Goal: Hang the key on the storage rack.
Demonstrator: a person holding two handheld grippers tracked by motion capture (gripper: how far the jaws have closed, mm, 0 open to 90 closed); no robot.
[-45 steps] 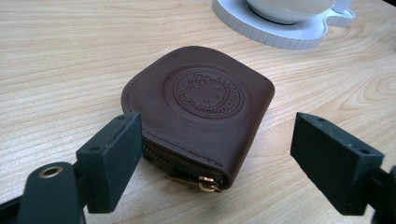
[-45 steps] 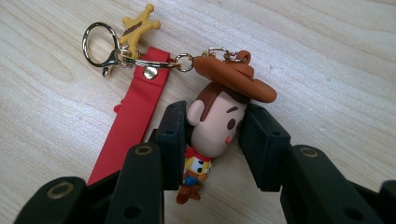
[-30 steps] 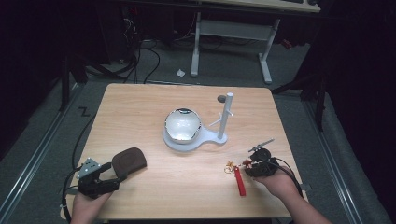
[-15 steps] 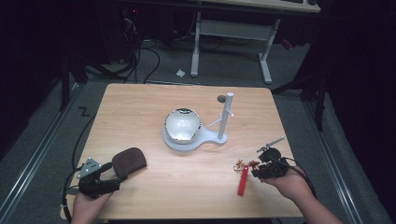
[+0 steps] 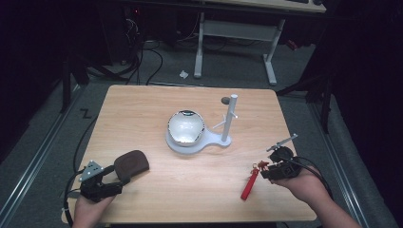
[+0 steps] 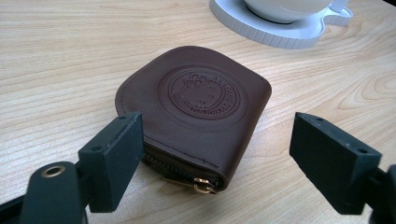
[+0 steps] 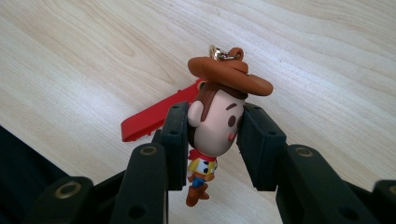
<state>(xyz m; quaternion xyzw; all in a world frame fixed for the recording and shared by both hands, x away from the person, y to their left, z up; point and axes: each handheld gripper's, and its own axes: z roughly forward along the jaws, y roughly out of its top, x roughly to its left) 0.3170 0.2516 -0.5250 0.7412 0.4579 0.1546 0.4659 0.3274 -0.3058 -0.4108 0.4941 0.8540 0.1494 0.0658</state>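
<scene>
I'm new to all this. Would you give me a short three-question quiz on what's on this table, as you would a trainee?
1. True or false: the right tongs are shut on the cowboy figure.
2. Which best fits the left tongs? A) clamped on the brown pouch B) open, one jaw each side of the pouch's near end C) holding the red strap
3. Fill in: the white stand near the table's middle carries a shiny ______.

Key: 1 true. 2 B. 3 bowl.
</scene>
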